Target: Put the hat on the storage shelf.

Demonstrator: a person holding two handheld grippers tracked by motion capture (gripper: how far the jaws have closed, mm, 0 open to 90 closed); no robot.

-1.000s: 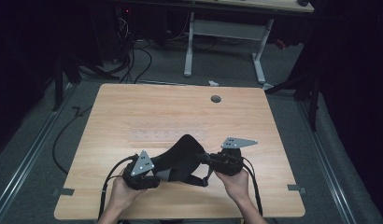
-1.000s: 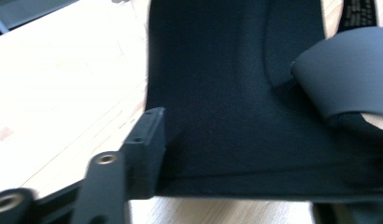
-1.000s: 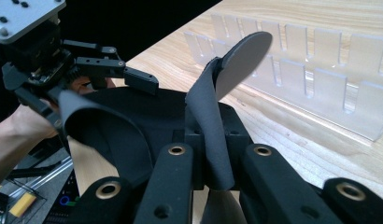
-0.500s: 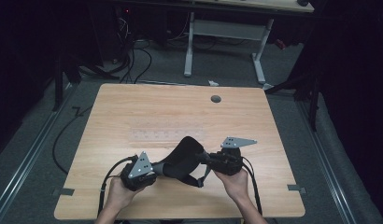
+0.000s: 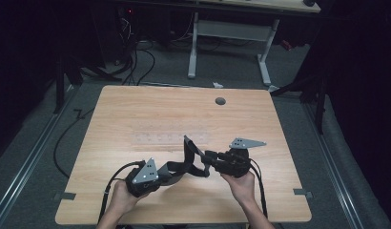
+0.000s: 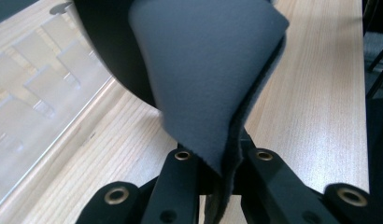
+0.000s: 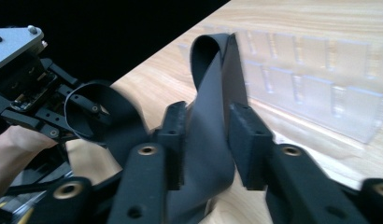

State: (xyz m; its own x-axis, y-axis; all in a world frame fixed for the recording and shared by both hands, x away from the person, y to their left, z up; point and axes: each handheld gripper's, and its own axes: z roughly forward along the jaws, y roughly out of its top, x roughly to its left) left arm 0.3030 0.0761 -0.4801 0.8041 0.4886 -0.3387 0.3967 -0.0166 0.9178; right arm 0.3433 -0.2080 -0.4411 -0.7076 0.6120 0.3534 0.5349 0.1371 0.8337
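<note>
A black flexible sheet (image 5: pixel 190 155) with a grey fabric face hangs twisted between my two grippers, above the front middle of the wooden table (image 5: pixel 136 109). My left gripper (image 5: pixel 169 168) is shut on one edge of it; in the left gripper view the grey face (image 6: pixel 203 70) rises from between the jaws (image 6: pixel 217 163). My right gripper (image 5: pixel 208 157) grips the other end. In the right gripper view a folded black band of the sheet (image 7: pixel 213 84) stands up between the two pads (image 7: pixel 173 140), and the left gripper (image 7: pixel 26 79) shows beyond it.
A clear plastic tray with several compartments (image 5: pixel 155 139) lies on the table just behind the sheet; it also appears as the tray (image 7: pixel 320 93) and the tray (image 6: pixel 35 93). A round cable hole (image 5: pixel 220 101) sits near the far edge. A white-legged desk (image 5: pixel 227 33) stands beyond.
The left gripper has drawn left and toward the front edge. The sheet has gone from a rounded hump to a narrower, twisted strip stretched between the two grippers.
</note>
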